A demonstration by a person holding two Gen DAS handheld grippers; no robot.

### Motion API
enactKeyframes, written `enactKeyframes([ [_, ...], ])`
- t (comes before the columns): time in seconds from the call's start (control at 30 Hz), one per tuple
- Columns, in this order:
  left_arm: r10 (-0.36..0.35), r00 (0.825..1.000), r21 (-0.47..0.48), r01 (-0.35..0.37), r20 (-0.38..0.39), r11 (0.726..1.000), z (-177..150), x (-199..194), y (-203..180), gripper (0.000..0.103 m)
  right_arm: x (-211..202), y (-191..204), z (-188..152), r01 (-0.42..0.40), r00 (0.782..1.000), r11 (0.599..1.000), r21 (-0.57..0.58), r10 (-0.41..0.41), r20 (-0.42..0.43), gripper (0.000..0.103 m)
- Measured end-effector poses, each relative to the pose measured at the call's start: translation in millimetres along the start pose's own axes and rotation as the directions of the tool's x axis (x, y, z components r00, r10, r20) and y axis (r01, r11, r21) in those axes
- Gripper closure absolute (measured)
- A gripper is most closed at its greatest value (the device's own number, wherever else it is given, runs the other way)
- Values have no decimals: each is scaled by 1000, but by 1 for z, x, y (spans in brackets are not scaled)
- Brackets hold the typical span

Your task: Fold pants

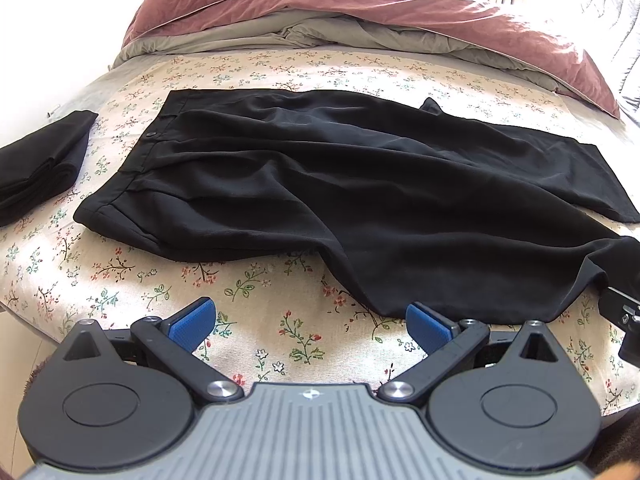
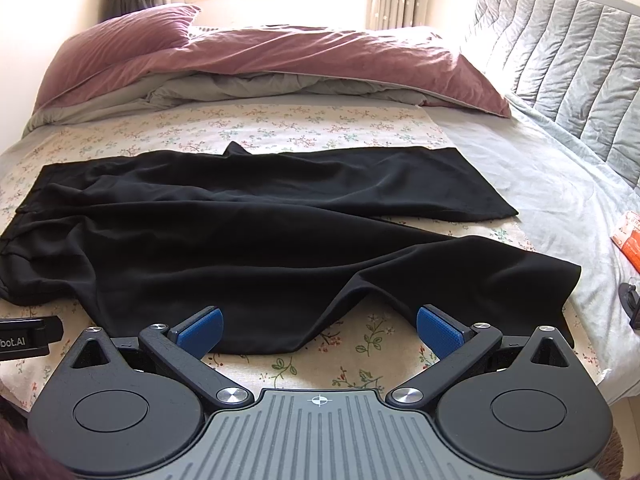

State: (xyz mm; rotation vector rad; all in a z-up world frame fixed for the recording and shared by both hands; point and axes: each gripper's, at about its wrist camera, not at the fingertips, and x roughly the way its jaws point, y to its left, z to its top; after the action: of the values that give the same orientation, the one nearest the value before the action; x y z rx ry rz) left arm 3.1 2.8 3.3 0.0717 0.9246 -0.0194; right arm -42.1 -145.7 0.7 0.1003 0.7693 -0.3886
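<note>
Black pants (image 1: 320,184) lie spread across the floral sheet (image 1: 256,344) of the bed, filling the middle of both frames. Waistband at left of frame, hems at right. The two legs are splayed apart; the nearer leg runs toward the lower right and is rumpled.

Left hand-held gripper (image 1: 311,326): jaws spread wide, holding nothing, poised over bare sheet just short of the near leg's edge. Right hand-held gripper (image 2: 319,330): likewise released and empty, its blue pads (image 2: 438,332) at the near leg's hanging edge; contact cannot be told.

Handling, judged: thin, limp, drapey cloth, light, probably slick. It will sag and slide, so a pinch wants the doubled edges: waistband corner and hem of the near leg, to lay it over the far leg.

View differences: left wrist view shows the waistband button (image 1: 151,134) and a folded black garment (image 1: 40,164) at left edge of frame. Right wrist view shows both hems fully, the grey quilted headboard (image 2: 560,64) at upper right, and an orange packet (image 2: 630,240) at right edge.
</note>
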Motion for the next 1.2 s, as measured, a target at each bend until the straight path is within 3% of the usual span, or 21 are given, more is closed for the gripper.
enactKeyframes([
  [0.33,10,999,-10,-10,34,1000,-2,2,5,0,5,-2,2,8,1000,1000,6,-8,-3,0],
  [0.53,-6,996,-2,6,90,1000,-4,7,10,0,7,1,5,14,999,999,-31,-13,51,0],
  [0.77,-19,996,13,18,85,1000,-1,16,20,0,11,2,6,-68,991,996,-64,74,108,0],
  [1.03,-50,999,-89,51,9,995,8,37,53,0,31,7,7,-168,986,984,-56,168,-5,0],
  [1.2,-59,998,-172,59,10,983,9,53,80,0,42,12,7,-228,974,973,-31,227,-24,0],
])
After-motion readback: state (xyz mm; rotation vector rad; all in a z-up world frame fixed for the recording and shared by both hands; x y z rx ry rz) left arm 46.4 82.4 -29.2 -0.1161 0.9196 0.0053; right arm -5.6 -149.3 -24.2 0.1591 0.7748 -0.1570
